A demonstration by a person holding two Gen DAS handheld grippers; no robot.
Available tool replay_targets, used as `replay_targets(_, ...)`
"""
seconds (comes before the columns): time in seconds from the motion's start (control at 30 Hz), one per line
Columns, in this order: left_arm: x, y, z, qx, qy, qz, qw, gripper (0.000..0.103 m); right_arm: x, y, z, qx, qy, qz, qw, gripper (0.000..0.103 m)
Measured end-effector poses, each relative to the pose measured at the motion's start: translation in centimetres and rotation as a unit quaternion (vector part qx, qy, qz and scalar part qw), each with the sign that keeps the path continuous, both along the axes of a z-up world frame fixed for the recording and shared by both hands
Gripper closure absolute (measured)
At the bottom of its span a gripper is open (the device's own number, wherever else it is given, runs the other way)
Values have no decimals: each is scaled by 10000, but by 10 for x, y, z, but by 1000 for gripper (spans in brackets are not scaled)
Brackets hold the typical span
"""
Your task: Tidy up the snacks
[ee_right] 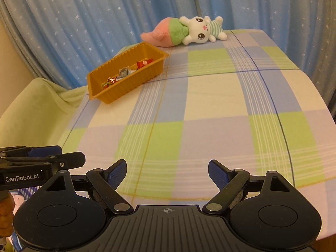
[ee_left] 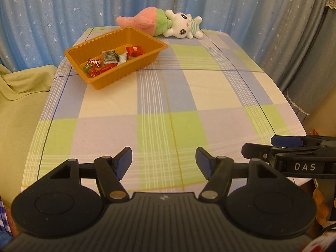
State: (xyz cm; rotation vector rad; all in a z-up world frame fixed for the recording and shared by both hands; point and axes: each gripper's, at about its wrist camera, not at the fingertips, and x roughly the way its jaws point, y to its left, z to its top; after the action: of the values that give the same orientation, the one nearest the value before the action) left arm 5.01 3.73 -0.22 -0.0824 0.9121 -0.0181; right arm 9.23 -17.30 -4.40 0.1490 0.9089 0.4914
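My left gripper [ee_left: 163, 161] hangs over the near edge of the table [ee_left: 220, 96], its blue fingers [ee_left: 124, 161] spread apart with nothing between them. My right gripper [ee_right: 167, 173] sits just beside it, also spread wide and empty, both tilted down toward the checked cloth. Well ahead, near the far left corner, the orange tray [ee_left: 147, 59] rests on the cloth at an angle, and the wrapped snacks [ee_left: 111, 59] lie inside it on its floor. Behind the tray, at the far edge, a plush rabbit [ee_left: 184, 26] lies on its side against the blue star curtain [ee_left: 63, 10].
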Motion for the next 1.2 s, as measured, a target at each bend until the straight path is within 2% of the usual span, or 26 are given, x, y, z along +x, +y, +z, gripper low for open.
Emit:
replay_targets(0.47, -27, -23, -2, 127, 70, -56, 9999, 38, -22, -15, -5, -31, 109, 60, 9999, 18)
replay_targets(1.2, -35, -30, -5, 118, 94, -80, 9999, 38, -30, -21, -9, -25, 159, 59, 9999, 18)
